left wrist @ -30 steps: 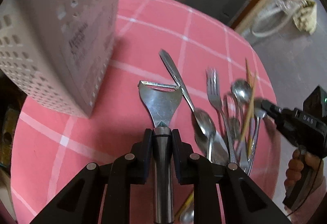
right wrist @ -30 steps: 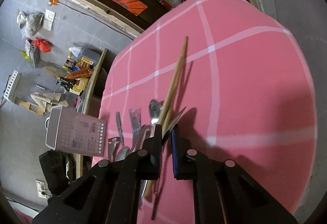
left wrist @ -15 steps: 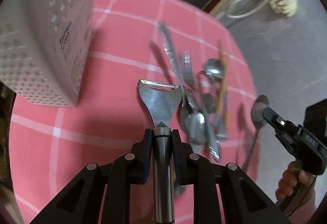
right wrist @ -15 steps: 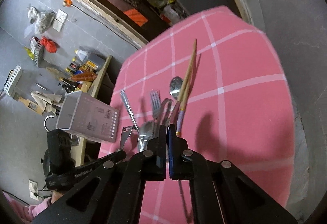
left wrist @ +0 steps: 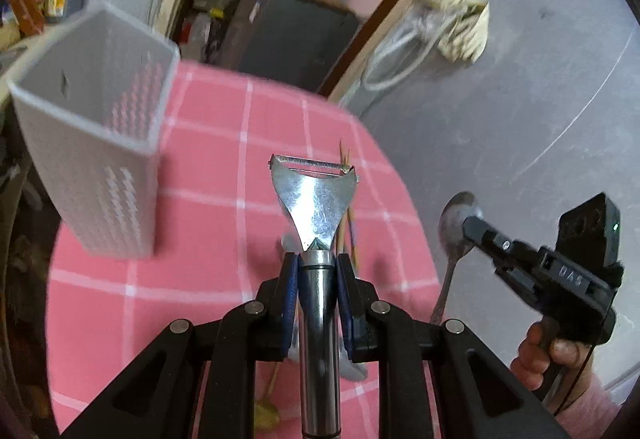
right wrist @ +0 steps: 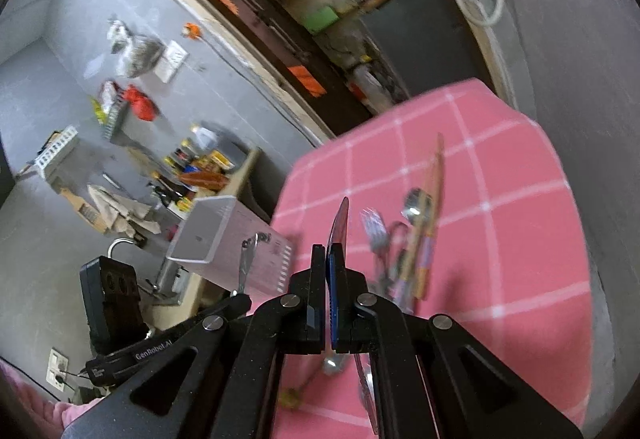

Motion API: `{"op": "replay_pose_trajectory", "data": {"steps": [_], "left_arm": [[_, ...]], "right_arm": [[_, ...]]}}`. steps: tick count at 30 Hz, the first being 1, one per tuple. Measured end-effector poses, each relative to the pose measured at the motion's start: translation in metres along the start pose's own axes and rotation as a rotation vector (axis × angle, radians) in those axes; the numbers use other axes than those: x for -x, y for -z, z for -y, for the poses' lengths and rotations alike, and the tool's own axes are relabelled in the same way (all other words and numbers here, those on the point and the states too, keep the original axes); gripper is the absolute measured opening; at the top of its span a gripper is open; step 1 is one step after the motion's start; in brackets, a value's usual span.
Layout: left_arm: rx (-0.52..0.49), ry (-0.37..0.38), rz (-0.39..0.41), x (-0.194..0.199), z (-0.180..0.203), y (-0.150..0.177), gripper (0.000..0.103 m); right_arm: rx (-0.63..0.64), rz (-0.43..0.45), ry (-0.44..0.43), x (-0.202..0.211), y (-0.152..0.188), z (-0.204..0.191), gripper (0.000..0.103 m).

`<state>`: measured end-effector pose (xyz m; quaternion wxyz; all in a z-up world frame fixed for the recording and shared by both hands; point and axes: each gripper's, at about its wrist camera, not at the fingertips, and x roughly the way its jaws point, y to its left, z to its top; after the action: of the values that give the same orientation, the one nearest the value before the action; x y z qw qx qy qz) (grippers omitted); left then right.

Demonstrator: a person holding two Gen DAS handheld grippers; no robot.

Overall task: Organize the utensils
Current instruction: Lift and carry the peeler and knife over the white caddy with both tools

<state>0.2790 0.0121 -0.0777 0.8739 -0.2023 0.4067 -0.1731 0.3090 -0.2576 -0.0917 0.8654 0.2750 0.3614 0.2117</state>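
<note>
Your left gripper (left wrist: 316,267) is pinched on the round steel handle of a metal peeler (left wrist: 314,199). The blade end points forward and away from you, raised above the table (left wrist: 208,167) w/ the pink checked cloth.

Your right gripper (right wrist: 329,263) is pressed together on a spoon (left wrist: 456,223). In the left wrist view, the spoon bowl sits at the fingertips and the handle hangs down below them, off the table's right edge over the grey floor. In the right wrist view, the spoon shows edge-on as a thin sliver sticking up from between the closed fingers. A hand (left wrist: 556,355) wraps the right gripper's grip.

Ref. positions:
- Utensil holder (left wrist: 100,159): white perforated box, open top, standing upright on the far left part of the table, apart from both grippers. Its inside shows no contents as far as you can see into it.
- Remaining utensils lie in a loose pile on the cloth, approx. mid-table: a fork (right wrist: 376,235), a second spoon (right wrist: 416,205) and wooden chopsticks (right wrist: 430,207), all touching or overlapping. Blur hides the lower part of the pile.
- The peeler head sits between you and the pile in the left wrist view, so only chopstick ends show beside it.
</note>
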Motion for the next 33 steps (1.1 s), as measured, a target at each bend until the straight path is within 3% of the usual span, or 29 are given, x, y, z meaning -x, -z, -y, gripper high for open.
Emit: {"op": "replay_pose_trajectory", "data": {"steps": [9, 17, 23, 33], "left_arm": [[0.02, 0.017, 0.308, 0.059, -0.02, -0.067, 0.018], [0.029, 0.005, 0.519, 0.077, -0.057, -0.127, 0.018], [0.065, -0.014, 0.564, 0.062, -0.089, -0.134, 0.018], [0.047, -0.055, 0.533, 0.047, -0.109, -0.11, 0.018]], "right_arm": [[0.091, 0.168, -0.185, -0.016, -0.048, -0.082, 0.002], [0.112, 0.279, -0.353, -0.065, -0.083, -0.153, 0.002], [0.129, 0.27, -0.386, -0.115, -0.078, -0.174, 0.002], [0.16, 0.115, -0.339, -0.164, -0.046, -0.161, 0.002]]}}
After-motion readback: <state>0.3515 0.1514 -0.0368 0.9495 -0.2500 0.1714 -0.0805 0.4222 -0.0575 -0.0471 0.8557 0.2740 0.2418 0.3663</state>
